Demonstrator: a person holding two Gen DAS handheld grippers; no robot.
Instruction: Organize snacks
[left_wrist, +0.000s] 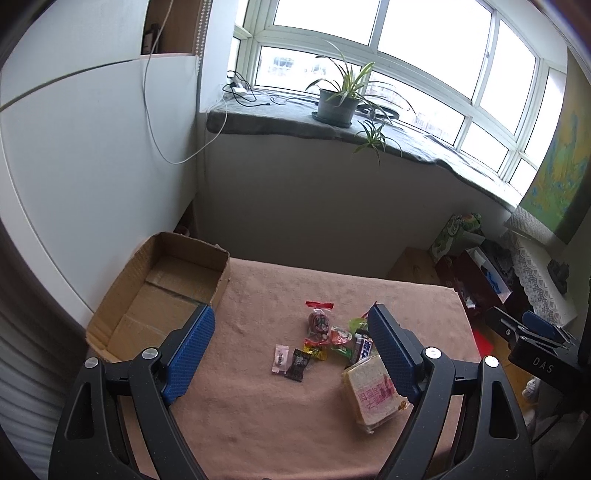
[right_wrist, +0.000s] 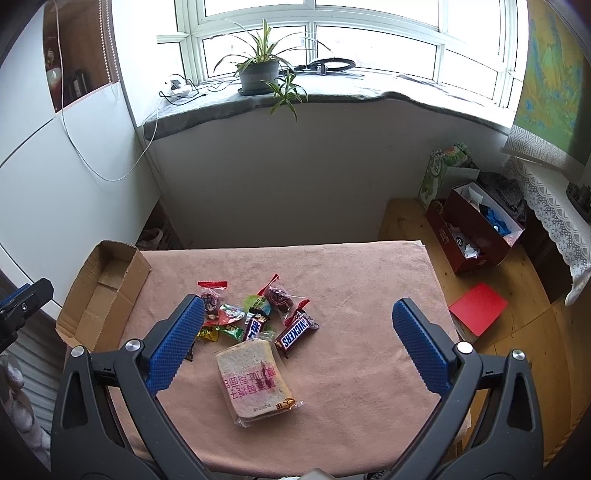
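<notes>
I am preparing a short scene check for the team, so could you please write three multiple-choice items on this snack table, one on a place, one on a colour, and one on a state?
1. Where does the cardboard box stand?
A. at the table's left edge
B. on the windowsill
C. on the floor at the right

2. What colour is the flat square sheet lying on the floor?
A. green
B. red
C. white

3. How does the right gripper stand?
A. shut on the Snickers bar
B. shut on the bread
C. open, holding nothing

Answers:
1 A: the box sits on the pink cloth at its left side.
2 B: the sheet beside the table is plainly red.
3 C: its jaws stand wide apart above the wrapped bread, and the Snickers bar lies untouched on the cloth.
</notes>
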